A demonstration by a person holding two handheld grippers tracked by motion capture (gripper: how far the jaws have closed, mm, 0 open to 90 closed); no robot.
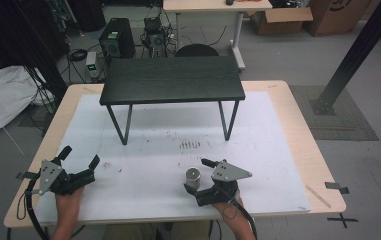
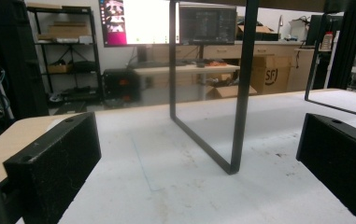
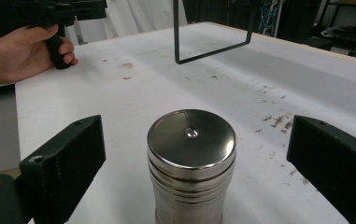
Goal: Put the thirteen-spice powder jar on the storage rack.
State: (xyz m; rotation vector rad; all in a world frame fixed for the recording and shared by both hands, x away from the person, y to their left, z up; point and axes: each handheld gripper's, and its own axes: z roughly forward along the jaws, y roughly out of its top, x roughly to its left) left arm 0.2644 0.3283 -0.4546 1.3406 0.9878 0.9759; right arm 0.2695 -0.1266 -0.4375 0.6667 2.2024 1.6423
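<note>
Canister: steel canister (image 3: 191, 163) upright on the white mat (image 1: 148, 180), lid shut, contents hidden
Right gripper: right gripper (image 1: 201, 176) level; jaws apart around canister, not touching
Left gripper: left gripper (image 1: 80, 156) at the mat's left; jaws apart, empty

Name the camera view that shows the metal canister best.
The right gripper view: the metal canister stands close and upright between the open jaws, lid and ribbed wall clear. The high view shows it small beside the right gripper.

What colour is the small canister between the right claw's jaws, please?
Shiny silver metal canister, clearest in the right gripper view.
</note>
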